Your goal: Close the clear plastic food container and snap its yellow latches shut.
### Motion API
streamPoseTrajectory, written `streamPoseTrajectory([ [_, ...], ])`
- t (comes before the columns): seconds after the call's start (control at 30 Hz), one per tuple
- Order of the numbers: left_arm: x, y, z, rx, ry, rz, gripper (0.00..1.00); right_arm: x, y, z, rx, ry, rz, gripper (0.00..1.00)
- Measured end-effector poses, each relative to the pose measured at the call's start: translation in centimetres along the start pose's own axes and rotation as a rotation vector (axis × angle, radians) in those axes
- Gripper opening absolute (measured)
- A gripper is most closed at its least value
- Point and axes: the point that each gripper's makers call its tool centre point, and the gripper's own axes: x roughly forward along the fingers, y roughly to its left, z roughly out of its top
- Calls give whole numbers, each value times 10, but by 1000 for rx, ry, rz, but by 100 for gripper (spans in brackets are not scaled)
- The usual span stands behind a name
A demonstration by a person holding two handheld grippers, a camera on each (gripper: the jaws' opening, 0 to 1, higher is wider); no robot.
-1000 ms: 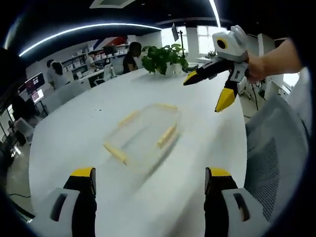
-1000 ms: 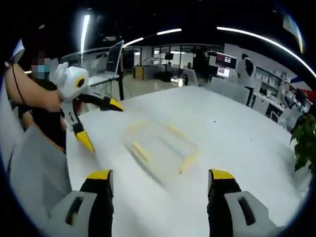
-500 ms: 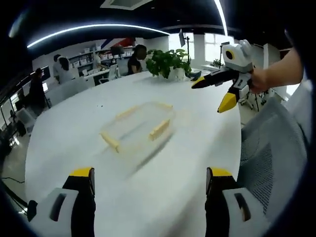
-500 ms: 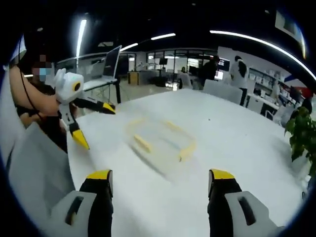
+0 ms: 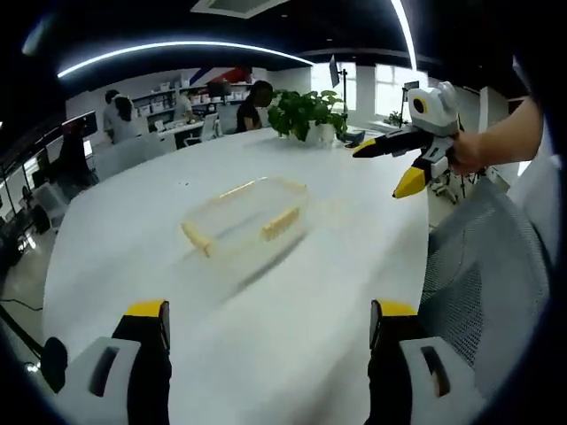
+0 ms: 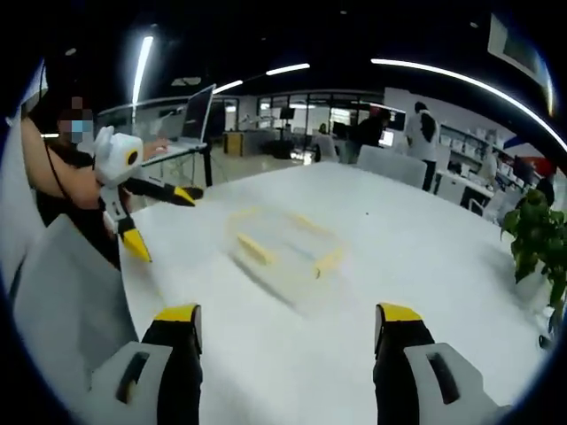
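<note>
The clear plastic food container [image 5: 245,219] lies on the white table [image 5: 133,239], left of centre in the left gripper view and just left of centre in the right gripper view [image 6: 282,250]. It is a shallow, see-through rectangle, blurred in both views, so whether its lid sits fully down cannot be told. Its yellow latches [image 5: 280,223] show as pale yellow bars along the edges — one on the near long side, one at the left end, a thinner one on the far side.

The left gripper [image 5: 268,320] rises from the bottom of its own view with jaws spread wide and nothing between them; it appears again at the left of the right gripper view [image 6: 152,216], held in a hand, jaws apart. The right gripper [image 6: 288,320] stands equally wide and bare — it shows too at the upper right of the left gripper view [image 5: 388,165], well apart from the container.

A potted plant [image 5: 303,111] stands at the table's far edge, top centre, and a mesh chair [image 5: 483,266] fills the right side.
</note>
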Motion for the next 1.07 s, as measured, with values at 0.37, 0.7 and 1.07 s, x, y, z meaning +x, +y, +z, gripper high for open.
streamPoseTrajectory([
  [0.37, -3, -9, -7, -40, -16, 6, 94, -8, -1, -12, 33, -11, -44, 81],
  [0.7, -4, -14, -13, -75, -24, 15, 95, -7, 0, -15, 36, -9, -40, 81],
  [1.07, -4, -13, -14, -71, -18, 24, 95, -8, 1, -13, 37, -14, -38, 80],
])
